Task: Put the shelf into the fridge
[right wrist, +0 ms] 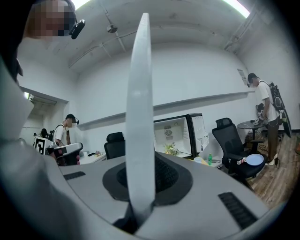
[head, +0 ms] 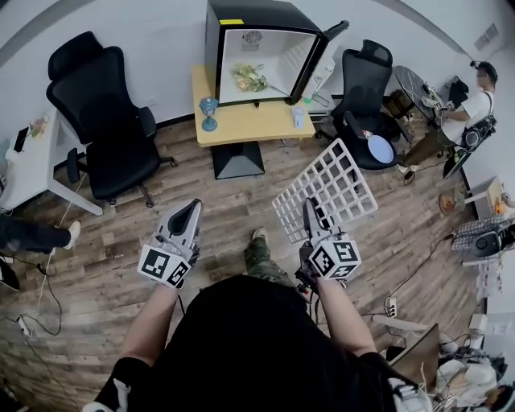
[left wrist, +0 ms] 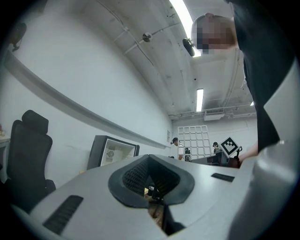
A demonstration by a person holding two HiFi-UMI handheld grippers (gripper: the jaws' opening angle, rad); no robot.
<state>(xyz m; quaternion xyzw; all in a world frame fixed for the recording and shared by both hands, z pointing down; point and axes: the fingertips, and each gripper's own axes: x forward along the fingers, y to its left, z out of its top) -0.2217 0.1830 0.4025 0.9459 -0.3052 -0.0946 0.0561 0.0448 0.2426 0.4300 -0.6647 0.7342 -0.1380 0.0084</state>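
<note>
1. My right gripper (head: 311,213) clenches the white wire shelf (head: 334,185) between its jaws, by the near edge.
2. My left gripper (head: 190,216) has its jaws pressed together, empty.
3. The open mini fridge (head: 257,48) stands well ahead of both.

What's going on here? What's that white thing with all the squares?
It's a fridge shelf. A person is holding it by one edge in the right hand-held gripper, with the jaws shut on it. The left hand-held gripper is shut and holds nothing. The fridge sits on a table across the floor with its door open. The shelf is not in it yet.
</note>
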